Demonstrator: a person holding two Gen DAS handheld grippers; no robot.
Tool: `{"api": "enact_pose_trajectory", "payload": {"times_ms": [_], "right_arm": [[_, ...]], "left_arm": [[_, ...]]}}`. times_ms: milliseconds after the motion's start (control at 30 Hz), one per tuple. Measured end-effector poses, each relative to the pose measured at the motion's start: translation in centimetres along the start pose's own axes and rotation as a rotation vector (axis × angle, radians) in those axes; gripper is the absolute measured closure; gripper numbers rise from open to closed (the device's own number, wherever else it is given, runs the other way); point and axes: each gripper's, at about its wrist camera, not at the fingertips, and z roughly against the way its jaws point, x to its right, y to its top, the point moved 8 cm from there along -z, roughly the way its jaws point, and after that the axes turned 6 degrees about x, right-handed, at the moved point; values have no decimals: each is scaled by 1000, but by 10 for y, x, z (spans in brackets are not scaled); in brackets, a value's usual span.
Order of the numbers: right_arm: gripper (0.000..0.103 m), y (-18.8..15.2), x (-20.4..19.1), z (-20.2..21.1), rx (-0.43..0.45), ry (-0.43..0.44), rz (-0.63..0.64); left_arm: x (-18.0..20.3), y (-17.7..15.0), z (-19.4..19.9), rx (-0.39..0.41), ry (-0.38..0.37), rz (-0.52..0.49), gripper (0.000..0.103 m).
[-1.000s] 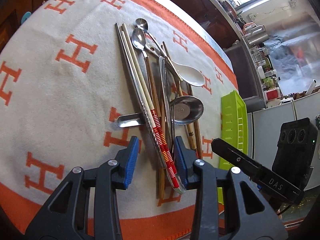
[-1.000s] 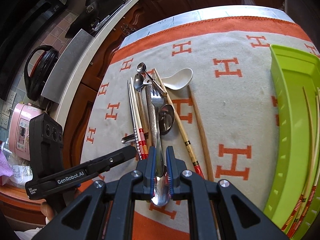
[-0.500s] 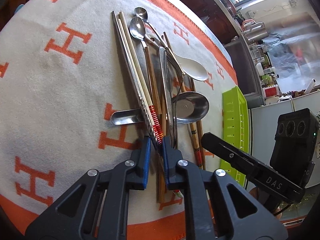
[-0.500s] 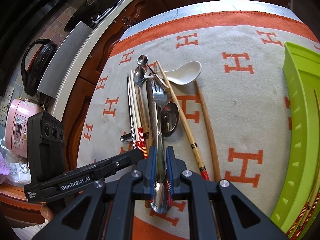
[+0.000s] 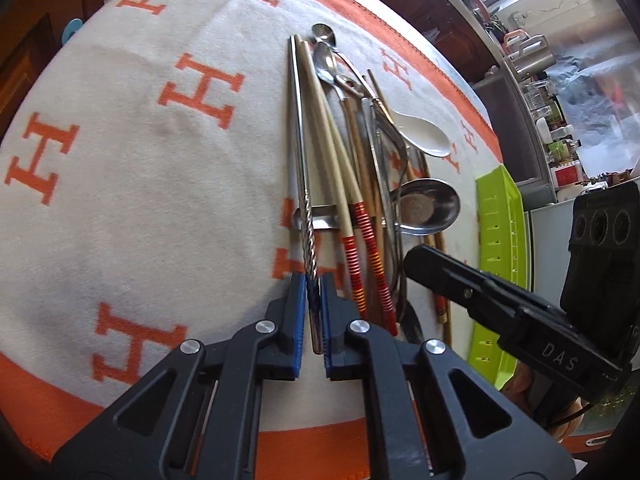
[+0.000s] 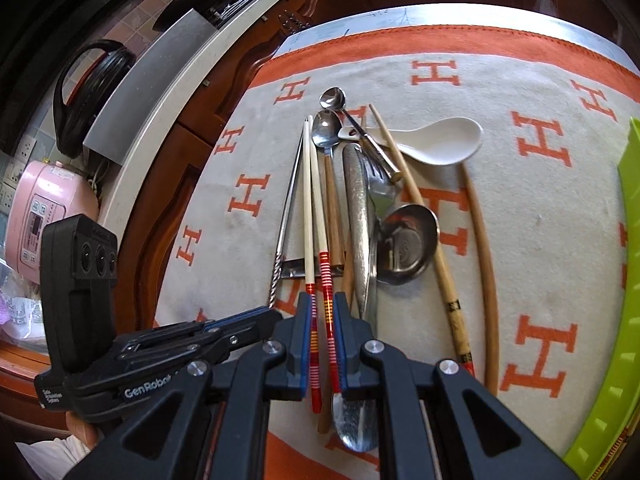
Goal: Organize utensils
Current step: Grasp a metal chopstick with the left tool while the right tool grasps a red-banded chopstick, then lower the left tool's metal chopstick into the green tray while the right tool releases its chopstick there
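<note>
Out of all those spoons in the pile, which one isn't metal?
The white spoon, at the far right of the pile. It looks ceramic, broad and glossy white, while the other spoons are shiny silver metal.

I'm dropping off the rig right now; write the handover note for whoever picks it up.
Left gripper: shut on the twisted metal chopsticks.
Right gripper: shut on the striped chopsticks.
Both pairs lie with their far ends in the pile on the blanket; nothing gripped has reached the green tray to the right.
Left to sort: white spoon, fork, metal spoons, wooden chopsticks.
</note>
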Motion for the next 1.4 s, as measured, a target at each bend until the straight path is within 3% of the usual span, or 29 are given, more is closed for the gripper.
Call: {"api": "enact_pose_trajectory", "payload": {"times_ms": [667,1033,1400], "right_arm": [[94,0,-15,-33,-16,-122,212],[98,2,-20,-7,46,-15,100],[98,2,-22,42,145,22,56]], "left_arm": [[-13,1,6,24,76,-57,99],[-22,3,22,84,78,-37,99],[-14,4,67,186,38,0,99]]}}
